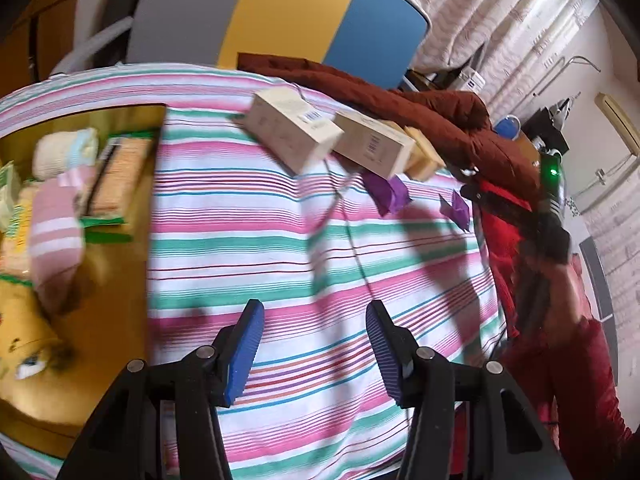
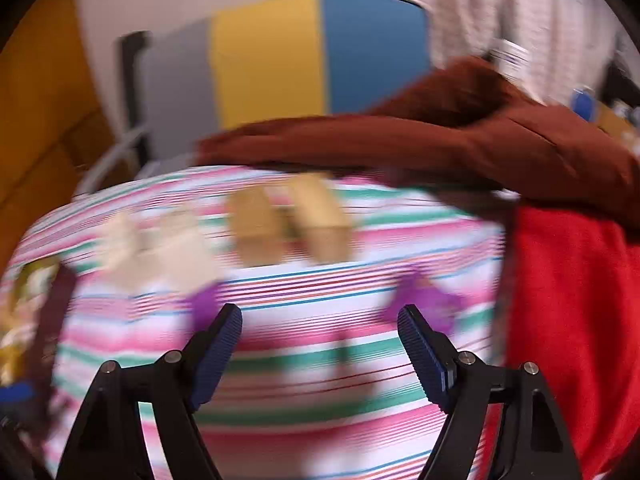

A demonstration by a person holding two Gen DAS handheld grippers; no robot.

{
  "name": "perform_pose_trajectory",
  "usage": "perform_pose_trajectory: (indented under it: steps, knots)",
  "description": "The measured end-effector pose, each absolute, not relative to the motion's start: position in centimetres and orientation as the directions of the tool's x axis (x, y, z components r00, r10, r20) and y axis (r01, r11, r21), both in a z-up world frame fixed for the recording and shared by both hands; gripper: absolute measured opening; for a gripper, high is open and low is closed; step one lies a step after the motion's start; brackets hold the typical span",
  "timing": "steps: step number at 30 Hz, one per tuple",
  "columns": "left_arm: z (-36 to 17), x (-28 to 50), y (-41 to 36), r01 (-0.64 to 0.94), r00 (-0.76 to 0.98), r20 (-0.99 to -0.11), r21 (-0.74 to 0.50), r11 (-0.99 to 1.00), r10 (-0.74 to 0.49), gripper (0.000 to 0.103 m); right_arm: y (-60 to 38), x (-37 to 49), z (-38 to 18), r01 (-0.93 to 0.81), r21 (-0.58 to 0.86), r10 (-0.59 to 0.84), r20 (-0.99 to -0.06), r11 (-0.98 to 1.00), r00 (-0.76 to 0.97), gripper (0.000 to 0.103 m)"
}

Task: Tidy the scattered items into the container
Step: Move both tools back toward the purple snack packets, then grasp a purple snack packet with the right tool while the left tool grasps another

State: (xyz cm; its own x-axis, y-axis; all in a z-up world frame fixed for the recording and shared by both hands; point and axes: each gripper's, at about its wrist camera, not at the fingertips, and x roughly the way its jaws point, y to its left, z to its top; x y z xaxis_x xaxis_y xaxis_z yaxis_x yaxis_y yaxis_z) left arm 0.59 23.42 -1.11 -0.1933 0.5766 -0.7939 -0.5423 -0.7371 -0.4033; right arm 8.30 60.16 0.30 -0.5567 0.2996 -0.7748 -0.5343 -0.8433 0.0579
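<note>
My left gripper (image 1: 315,316) stands open above the striped cloth (image 1: 256,240), with nothing between its blue pads. At the left edge sits the yellow container (image 1: 116,312), which holds rolled socks (image 1: 56,236) and snack packets (image 1: 120,172). Two cream boxes (image 1: 292,132) (image 1: 374,148) and tan blocks (image 1: 424,156) lie at the far side of the cloth, with two purple paper pieces (image 1: 390,194) (image 1: 458,208) just in front of them. My right gripper (image 2: 320,320) is open and empty in its blurred view, over the cloth (image 2: 304,360). A purple piece (image 2: 434,300) lies by its right finger, another (image 2: 206,304) by its left. Tan blocks (image 2: 288,220) lie beyond.
A brown jacket (image 1: 400,96) and a red garment (image 1: 500,232) border the cloth's far and right sides. A thin cable (image 1: 352,240) runs across the cloth. A grey, yellow and blue panel (image 1: 288,12) stands behind. A person's red sleeve (image 1: 580,360) with the other gripper is at the right.
</note>
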Motion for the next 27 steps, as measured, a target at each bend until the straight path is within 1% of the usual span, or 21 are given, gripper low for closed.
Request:
perform_pose_trajectory:
  steps: [2,5,10,11,13,15,17,18,21,27]
  knots:
    - [-1.3,0.6,25.0,-0.553,-0.163,-0.792,-0.421,-0.719,0.588,0.053,62.7,8.7,-0.5,-0.583,0.085,0.310,-0.781,-0.808,-0.542,0.081]
    - [-1.3,0.3,27.7,-0.572,-0.141,-0.789,-0.427,-0.700,0.597,0.054,65.3,8.6,-2.0,-0.623,0.135,0.287,-0.799,-0.770,-0.528,0.081]
    - [-2.4,-1.0,33.2,-0.566,-0.104,-0.789,-0.454,-0.688,0.606,0.065,66.0,7.6,-3.0,-0.611,0.116,0.275,-0.817,-0.783,-0.507,0.081]
    - [-2.9,-1.4,34.3,-0.556,-0.093,-0.791,-0.462,-0.691,0.604,0.065,66.0,7.3,-3.2,-0.608,0.106,0.273,-0.824,-0.787,-0.497,0.080]
    - [-3.6,-1.9,36.4,-0.544,-0.083,-0.799,-0.465,-0.699,0.596,0.065,65.9,7.0,-3.8,-0.600,0.100,0.257,-0.838,-0.794,-0.481,0.073]
    - [-4.2,-2.4,38.4,-0.545,-0.084,-0.808,-0.453,-0.706,0.583,0.065,65.6,6.8,-4.5,-0.584,0.118,0.217,-0.854,-0.803,-0.472,0.054]
    - [-5.0,-3.0,40.5,-0.540,-0.085,-0.821,-0.438,-0.718,0.565,0.065,65.5,7.0,-4.6,-0.587,0.117,0.216,-0.858,-0.801,-0.465,0.051]
    - [-5.2,-3.3,41.0,-0.532,-0.085,-0.828,-0.433,-0.728,0.555,0.065,65.6,7.1,-4.5,-0.586,0.122,0.214,-0.856,-0.801,-0.470,0.047]
    - [-5.7,-4.6,42.8,-0.502,-0.075,-0.830,-0.448,-0.740,0.553,0.065,66.1,7.3,-4.6,-0.586,0.181,0.174,-0.851,-0.790,-0.496,0.045]
    - [-5.5,-6.0,44.1,-0.469,-0.144,-0.825,-0.428,-0.772,0.546,0.067,66.0,7.6,-4.4,-0.585,0.211,0.155,-0.845,-0.783,-0.511,0.044]
